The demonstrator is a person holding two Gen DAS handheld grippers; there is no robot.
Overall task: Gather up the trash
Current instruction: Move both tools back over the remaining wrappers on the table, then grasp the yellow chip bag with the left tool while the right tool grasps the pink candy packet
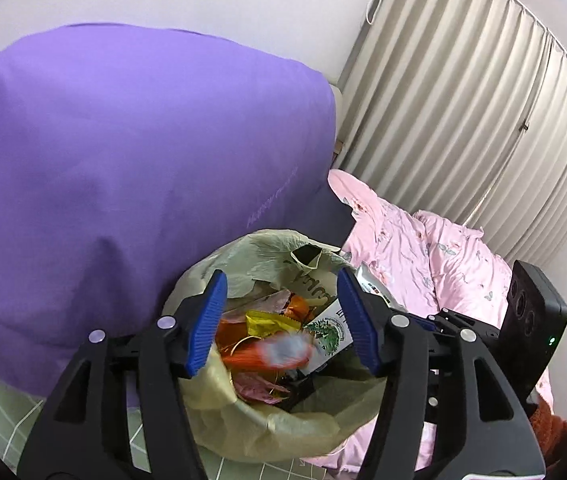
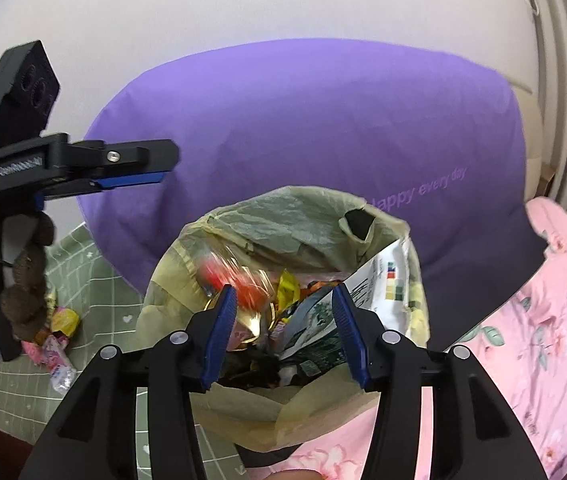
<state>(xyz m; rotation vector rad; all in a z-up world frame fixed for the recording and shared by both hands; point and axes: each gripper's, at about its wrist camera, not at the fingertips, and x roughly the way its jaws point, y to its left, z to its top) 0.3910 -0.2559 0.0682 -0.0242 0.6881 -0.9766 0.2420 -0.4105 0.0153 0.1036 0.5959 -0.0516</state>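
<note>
A pale yellow-green plastic bag (image 1: 243,428) stands open on the bed, filled with several coloured wrappers and a white printed carton (image 1: 333,332). My left gripper (image 1: 281,280) hangs open over the bag's mouth. A blurred red-orange wrapper (image 1: 271,354) shows between its blue pads, which do not touch it. My right gripper (image 2: 283,292) is open too, above the same bag (image 2: 243,408), with nothing pressed between its pads. The same red wrapper is a blur (image 2: 235,280) just beyond its left fingertip. The left gripper (image 2: 159,168) appears side-on at the upper left.
A big purple pillow (image 1: 123,180) rises right behind the bag. A pink floral quilt (image 2: 543,340) lies to the right, before a pleated curtain (image 1: 463,100). On the green checked sheet (image 2: 95,280) at the left lie pink and yellow wrappers (image 2: 57,344) beside a brown plush toy (image 2: 27,280).
</note>
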